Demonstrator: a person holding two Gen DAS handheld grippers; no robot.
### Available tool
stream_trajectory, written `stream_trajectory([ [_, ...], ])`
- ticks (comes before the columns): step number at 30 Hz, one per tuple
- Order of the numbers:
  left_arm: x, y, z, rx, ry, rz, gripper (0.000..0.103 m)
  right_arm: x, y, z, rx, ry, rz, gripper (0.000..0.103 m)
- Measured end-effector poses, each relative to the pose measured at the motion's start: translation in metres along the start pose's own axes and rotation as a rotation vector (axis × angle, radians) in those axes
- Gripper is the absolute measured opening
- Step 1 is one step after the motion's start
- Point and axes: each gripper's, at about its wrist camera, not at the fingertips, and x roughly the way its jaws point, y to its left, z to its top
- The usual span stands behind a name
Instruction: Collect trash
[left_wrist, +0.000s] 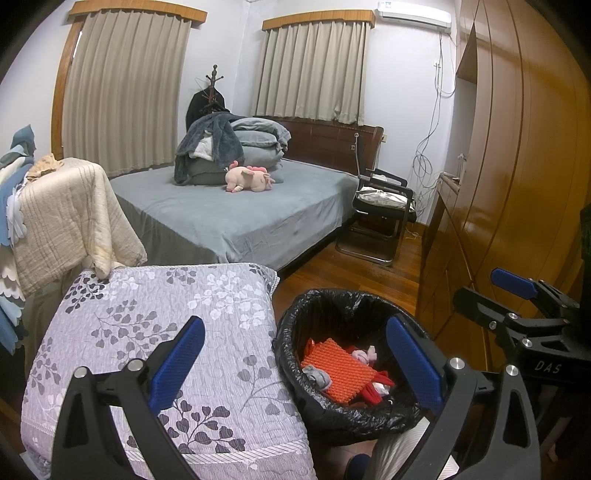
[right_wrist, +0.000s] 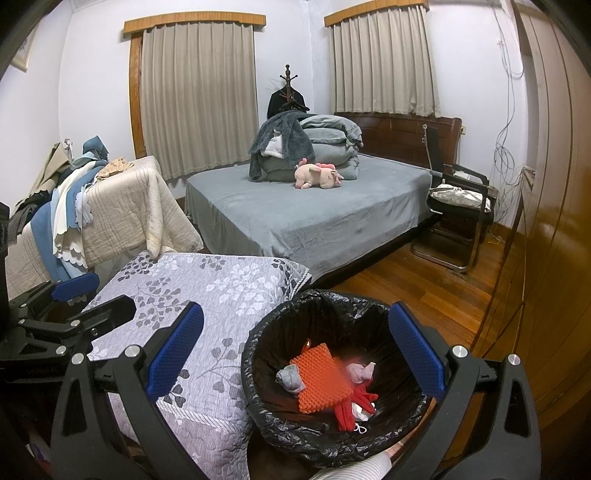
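Note:
A bin lined with a black bag stands on the floor beside a floral-quilted surface; it also shows in the right wrist view. Inside lie an orange bumpy mat, a grey sock, a pink sock and red fabric. My left gripper is open and empty, above the bin's left rim. My right gripper is open and empty, over the bin. The right gripper shows at the right edge of the left wrist view.
A bed with a grey sheet, folded bedding and a pink plush toy stands behind. A black chair is beside the bed. A wooden wardrobe fills the right side. Blankets drape a rack at left.

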Motion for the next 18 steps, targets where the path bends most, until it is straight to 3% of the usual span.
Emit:
stream_trajectory([
  [18, 0.0002, 0.0, -0.0004, -0.001, 0.002, 0.0, 0.097, 0.0007, 0.0005, 0.0, 0.0, 0.002, 0.001, 0.098],
])
